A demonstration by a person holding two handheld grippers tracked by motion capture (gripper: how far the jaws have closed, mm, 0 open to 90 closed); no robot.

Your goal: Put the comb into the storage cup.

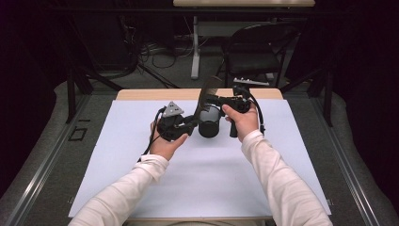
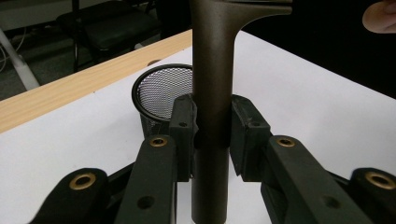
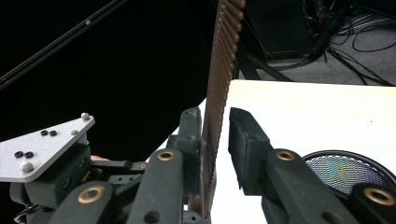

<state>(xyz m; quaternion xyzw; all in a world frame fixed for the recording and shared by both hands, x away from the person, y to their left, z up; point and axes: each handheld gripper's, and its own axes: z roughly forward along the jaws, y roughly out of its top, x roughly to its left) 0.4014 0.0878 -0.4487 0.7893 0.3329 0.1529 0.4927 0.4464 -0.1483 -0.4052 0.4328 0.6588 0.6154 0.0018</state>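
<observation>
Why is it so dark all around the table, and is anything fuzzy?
High view: light falls on the white table, the room around stays black. Left gripper view: the brown handle is near and soft-edged, the mesh cup sharper. Right gripper view: the comb's teeth blur slightly against black.

White sleeves (image 1: 277, 174), black fingers (image 2: 184, 126), brass rivets (image 2: 159, 141)
</observation>
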